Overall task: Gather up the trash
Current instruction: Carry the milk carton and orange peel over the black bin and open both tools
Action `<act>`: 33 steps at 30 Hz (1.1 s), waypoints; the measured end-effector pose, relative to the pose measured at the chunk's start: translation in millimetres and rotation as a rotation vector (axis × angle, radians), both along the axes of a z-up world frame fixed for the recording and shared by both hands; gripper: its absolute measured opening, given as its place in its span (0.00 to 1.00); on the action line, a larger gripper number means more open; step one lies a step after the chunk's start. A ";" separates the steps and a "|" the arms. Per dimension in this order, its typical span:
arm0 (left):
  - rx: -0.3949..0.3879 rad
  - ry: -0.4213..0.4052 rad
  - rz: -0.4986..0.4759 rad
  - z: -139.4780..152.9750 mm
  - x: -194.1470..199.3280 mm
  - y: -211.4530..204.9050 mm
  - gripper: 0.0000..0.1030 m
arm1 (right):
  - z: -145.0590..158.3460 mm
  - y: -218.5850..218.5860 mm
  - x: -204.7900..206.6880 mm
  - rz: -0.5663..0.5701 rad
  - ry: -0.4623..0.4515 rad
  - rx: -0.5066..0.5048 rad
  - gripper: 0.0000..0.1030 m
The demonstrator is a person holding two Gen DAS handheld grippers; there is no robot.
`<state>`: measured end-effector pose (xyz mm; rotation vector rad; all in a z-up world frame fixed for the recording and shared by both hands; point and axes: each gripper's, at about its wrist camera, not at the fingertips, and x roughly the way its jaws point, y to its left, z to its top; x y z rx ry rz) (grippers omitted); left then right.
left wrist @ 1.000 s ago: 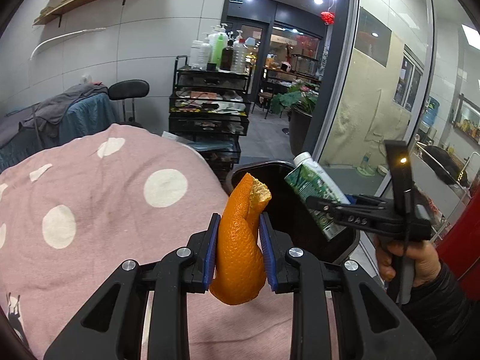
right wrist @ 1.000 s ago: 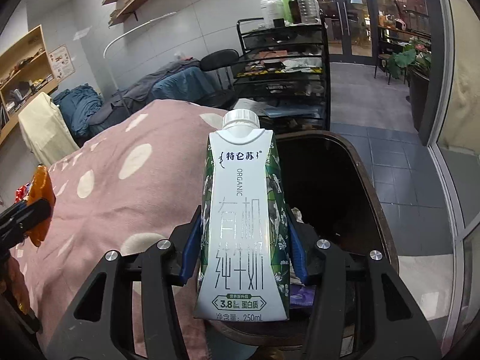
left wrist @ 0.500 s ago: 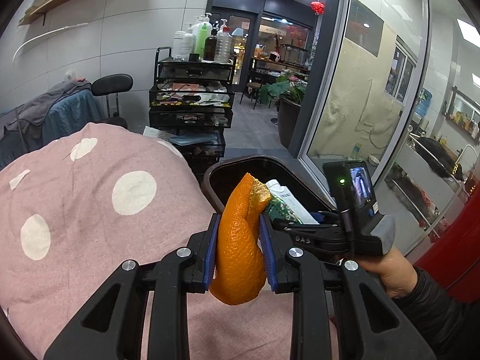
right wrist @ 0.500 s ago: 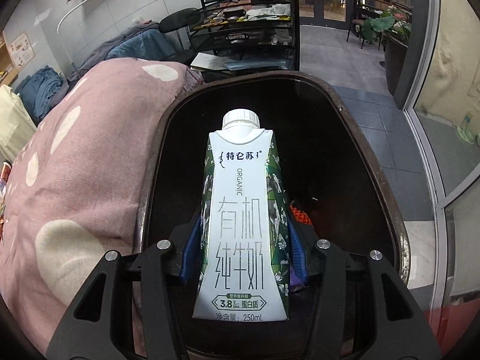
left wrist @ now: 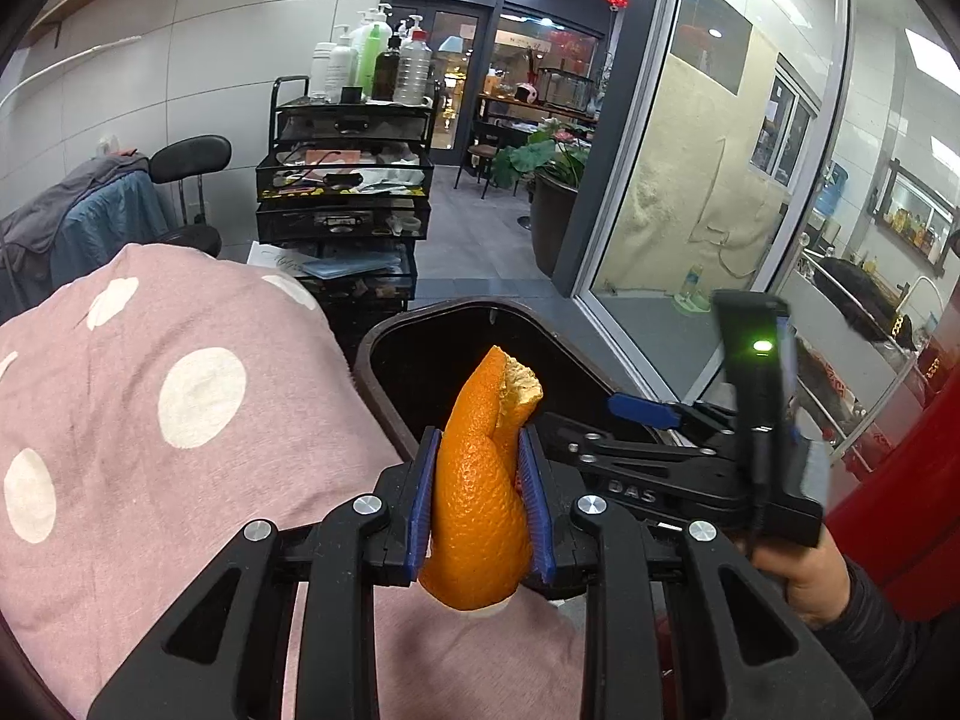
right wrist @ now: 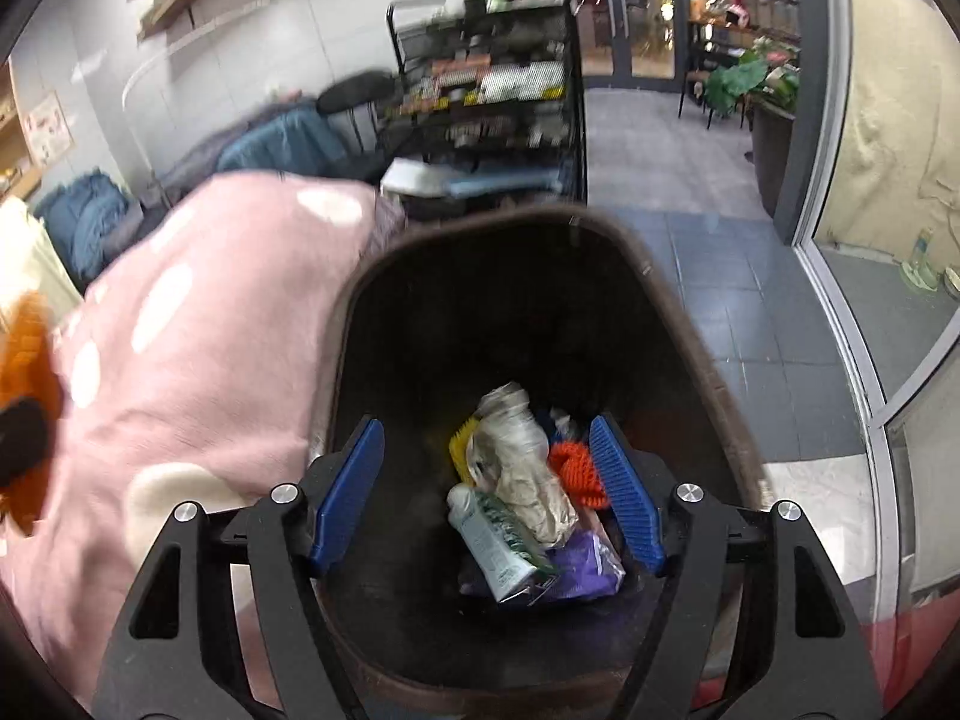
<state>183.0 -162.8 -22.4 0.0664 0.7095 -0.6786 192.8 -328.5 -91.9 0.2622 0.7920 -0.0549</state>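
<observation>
My left gripper (left wrist: 478, 501) is shut on a curled piece of orange peel (left wrist: 480, 498), held upright above the pink spotted cloth (left wrist: 150, 450) just short of the dark trash bin (left wrist: 384, 354). In the right wrist view my right gripper (right wrist: 487, 489) hangs over the trash bin (right wrist: 690, 324); its jaws are opening and nothing is between them. The green and white milk carton (right wrist: 501, 546) lies at the bin's bottom on other trash, beside a crumpled clear plastic bottle (right wrist: 519, 450). The orange peel (right wrist: 24, 372) shows blurred at that view's left edge.
A black wire cart (left wrist: 345, 198) with bottles on top stands behind the bin. A black chair (left wrist: 189, 156) with clothes is at the left. Glass panels (left wrist: 708, 180) run along the right. A person's hand (left wrist: 798, 576) holds the right gripper's handle.
The right gripper moved over the bin, opened and let the milk carton drop in. The left gripper carried the orange peel closer to the bin.
</observation>
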 end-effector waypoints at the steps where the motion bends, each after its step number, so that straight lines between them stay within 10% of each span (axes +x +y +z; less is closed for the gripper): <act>1: 0.004 0.004 -0.008 0.3 1.8 -5.1 0.26 | 6.2 -3.4 -7.8 -0.019 -0.032 0.004 0.72; 23: 0.140 0.102 -0.068 -28.2 26.9 -66.6 0.29 | 46.7 -54.8 -71.8 -0.275 -0.185 -0.018 0.80; 25: 0.149 0.095 -0.071 -28.9 26.1 -69.9 0.36 | 47.3 -57.9 -73.9 -0.283 -0.187 -0.015 0.81; 29: 0.136 0.059 -0.064 -24.2 23.0 -69.3 0.81 | 48.8 -61.1 -75.2 -0.292 -0.189 -0.018 0.82; 33: 0.135 0.013 -0.063 -15.4 18.5 -67.4 0.89 | 49.8 -62.6 -77.4 -0.298 -0.192 -0.022 0.85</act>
